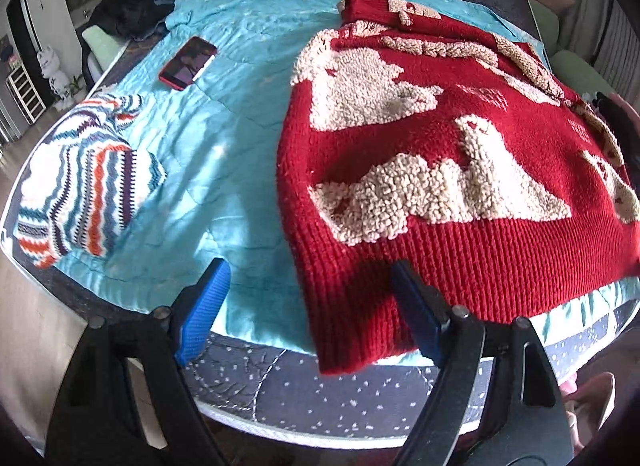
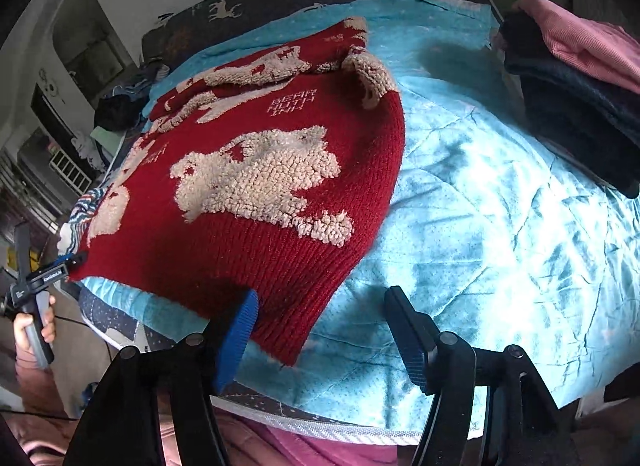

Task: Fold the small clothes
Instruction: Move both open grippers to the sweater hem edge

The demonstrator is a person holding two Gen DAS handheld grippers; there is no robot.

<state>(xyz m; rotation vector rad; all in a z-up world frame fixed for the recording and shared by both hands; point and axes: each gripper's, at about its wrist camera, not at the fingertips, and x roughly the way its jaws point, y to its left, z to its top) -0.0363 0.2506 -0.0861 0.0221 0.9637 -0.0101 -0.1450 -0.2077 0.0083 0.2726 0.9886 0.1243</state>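
On the turquoise quilt (image 1: 224, 169) the red sweater (image 1: 460, 185) lies folded, left claw (image 1: 310, 314) and right claw (image 2: 320, 330) both wide.

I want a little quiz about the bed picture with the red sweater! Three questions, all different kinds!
1. True or false: both grippers, left and right, are open.
2. What lies on the blue blanket between the striped knit and the red sweater?
A) a phone
B) a shoe
C) a cup
3. Fill in: the fluffy cream shapes on the sweater are ____.

Key:
1. True. Neither one is gripping anything.
2. A, the phone.
3. Bears.
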